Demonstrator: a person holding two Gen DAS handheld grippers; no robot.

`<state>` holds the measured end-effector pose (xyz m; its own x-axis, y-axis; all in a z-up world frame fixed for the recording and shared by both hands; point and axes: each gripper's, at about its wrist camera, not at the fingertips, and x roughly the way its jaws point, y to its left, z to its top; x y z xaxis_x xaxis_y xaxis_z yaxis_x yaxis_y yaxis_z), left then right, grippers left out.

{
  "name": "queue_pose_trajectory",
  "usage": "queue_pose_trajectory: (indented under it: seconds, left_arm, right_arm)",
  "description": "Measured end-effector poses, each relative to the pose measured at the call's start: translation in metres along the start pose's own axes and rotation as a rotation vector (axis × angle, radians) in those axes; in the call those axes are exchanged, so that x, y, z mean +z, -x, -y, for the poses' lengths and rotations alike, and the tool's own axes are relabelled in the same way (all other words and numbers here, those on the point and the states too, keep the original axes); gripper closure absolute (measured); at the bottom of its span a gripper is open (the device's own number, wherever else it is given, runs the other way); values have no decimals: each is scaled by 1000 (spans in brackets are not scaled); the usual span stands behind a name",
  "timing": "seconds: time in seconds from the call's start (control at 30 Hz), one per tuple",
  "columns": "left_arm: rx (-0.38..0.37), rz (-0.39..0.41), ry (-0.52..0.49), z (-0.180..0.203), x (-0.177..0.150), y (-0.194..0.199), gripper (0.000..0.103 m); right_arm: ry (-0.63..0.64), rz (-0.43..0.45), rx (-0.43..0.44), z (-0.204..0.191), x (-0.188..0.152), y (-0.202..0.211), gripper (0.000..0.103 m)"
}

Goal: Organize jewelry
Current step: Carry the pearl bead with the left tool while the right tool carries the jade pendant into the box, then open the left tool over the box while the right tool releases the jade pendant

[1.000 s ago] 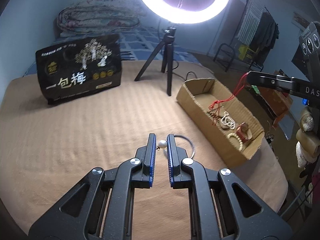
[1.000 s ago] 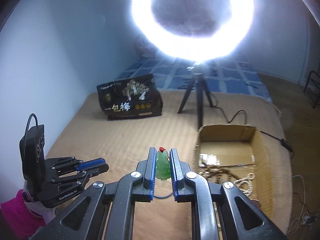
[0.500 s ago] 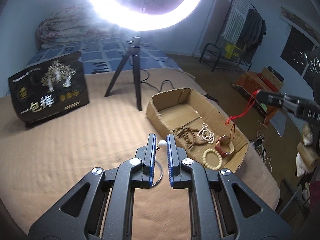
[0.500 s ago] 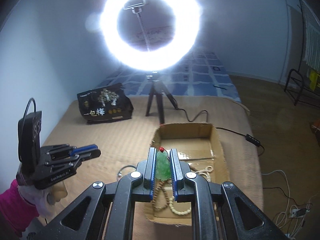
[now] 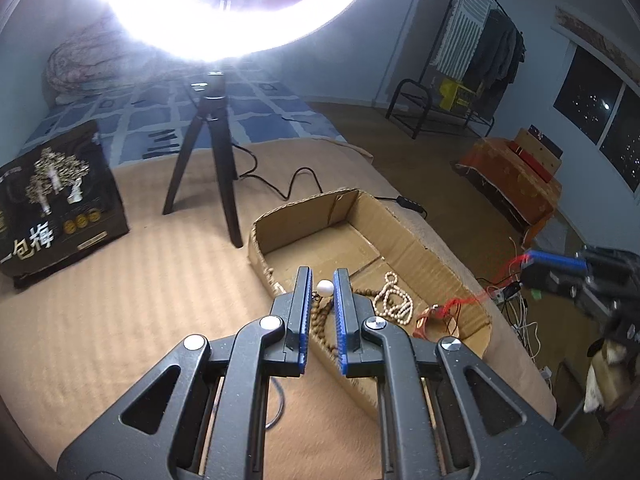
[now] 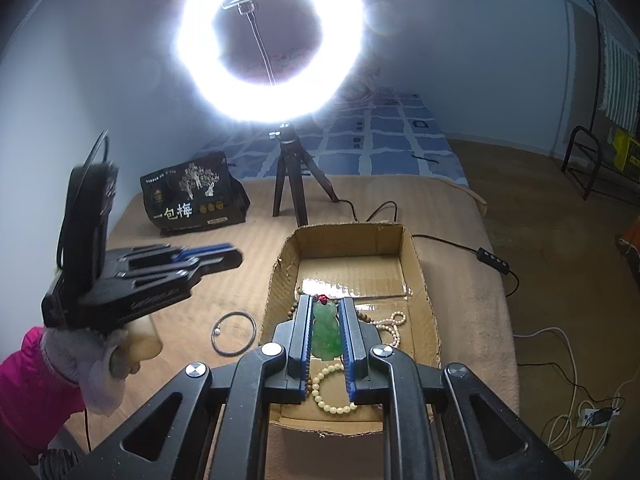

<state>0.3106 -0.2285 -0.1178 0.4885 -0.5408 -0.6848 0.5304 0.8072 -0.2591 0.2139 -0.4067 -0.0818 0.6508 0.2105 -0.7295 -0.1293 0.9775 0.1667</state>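
My left gripper (image 5: 323,276) is shut on a white pearl (image 5: 325,288) of a thin dark ring necklace, held above the near-left wall of the cardboard box (image 5: 416,240). My right gripper (image 6: 325,304) is shut on a green jade pendant (image 6: 326,332) with a red cord (image 5: 460,302), held over the box (image 6: 424,280). The box holds brown bead strings (image 5: 320,316), a white bead necklace (image 5: 394,300) and a cream bead bracelet (image 6: 332,388). A dark hoop with a pearl (image 6: 234,334) shows over the blanket in the right wrist view.
A ring light on a tripod (image 5: 208,152) stands behind the box, its cable (image 5: 280,184) trailing on the tan blanket (image 5: 120,300). A black snack bag (image 5: 56,196) stands at the back left. Cables and a power strip (image 6: 592,412) lie on the floor right.
Both grippers moved toward the box. My left gripper carried the pearl ring rightward to the box's edge. My right gripper with the pendant is lower, over the box's near end.
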Motion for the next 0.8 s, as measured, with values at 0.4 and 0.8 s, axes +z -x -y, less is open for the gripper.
queue_pose_trajectory:
  seconds: [0.4, 0.8]
  left_arm:
    - [7, -42, -4, 7, 11, -42, 94]
    - [23, -60, -14, 9, 11, -59, 94]
  right_arm:
    - [-17, -40, 4, 10, -17, -25, 92]
    - [-20, -73, -4, 16, -26, -38, 91]
